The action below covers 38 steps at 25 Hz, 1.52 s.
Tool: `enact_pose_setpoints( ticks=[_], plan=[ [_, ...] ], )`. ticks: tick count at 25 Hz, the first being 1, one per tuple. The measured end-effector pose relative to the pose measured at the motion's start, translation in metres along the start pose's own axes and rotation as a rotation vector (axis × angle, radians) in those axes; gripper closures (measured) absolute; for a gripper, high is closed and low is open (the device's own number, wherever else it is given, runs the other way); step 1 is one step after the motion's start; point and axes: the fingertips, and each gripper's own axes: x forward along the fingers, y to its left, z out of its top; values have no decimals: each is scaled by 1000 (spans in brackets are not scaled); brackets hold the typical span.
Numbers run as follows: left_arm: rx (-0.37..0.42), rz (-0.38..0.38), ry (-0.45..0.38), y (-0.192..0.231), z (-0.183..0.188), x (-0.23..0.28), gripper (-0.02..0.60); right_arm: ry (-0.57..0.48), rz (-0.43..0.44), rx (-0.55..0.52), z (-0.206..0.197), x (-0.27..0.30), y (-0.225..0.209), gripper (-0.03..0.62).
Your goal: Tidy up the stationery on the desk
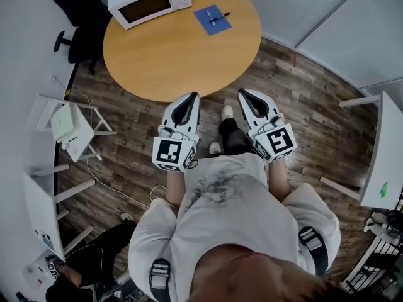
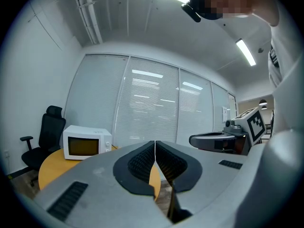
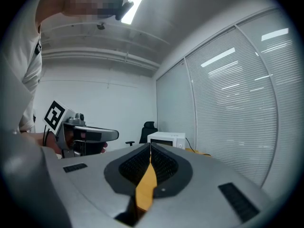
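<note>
Head view shows left gripper (image 1: 191, 97) and right gripper (image 1: 243, 94) pressed together, empty, short of the desk (image 1: 170, 61), so arriving unopened either could knock the pen (image 1: 220, 18) off the blue pad (image 1: 206, 14).

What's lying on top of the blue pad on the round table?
One dark pen lies at a slant on the blue pad; nothing else shows on it. Anything beneath the pad is covered.

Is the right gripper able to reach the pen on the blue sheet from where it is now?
Probably not yet. The right gripper hangs shut over the floor, short of the table, and the pen lies on the blue sheet at the far side. Nothing blocks the way.
</note>
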Motion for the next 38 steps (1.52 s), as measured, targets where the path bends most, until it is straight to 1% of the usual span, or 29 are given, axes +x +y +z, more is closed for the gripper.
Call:
enact_pose_setpoints(
  ticks=[7, 15, 29, 38],
  plan=[
    [-9, 27, 8, 28, -2, 34, 568, 0, 26, 3, 1, 40, -27, 530],
    [-24, 51, 35, 62, -11, 85, 568, 26, 54, 26, -9, 91, -68, 531],
    [-39, 96, 70, 118, -4, 187, 567, 82, 86, 43, -14, 179, -157, 530],
    [-52, 104, 94, 153, -16, 259, 568, 120, 70, 86, -29, 228, -221, 530]
  ],
)
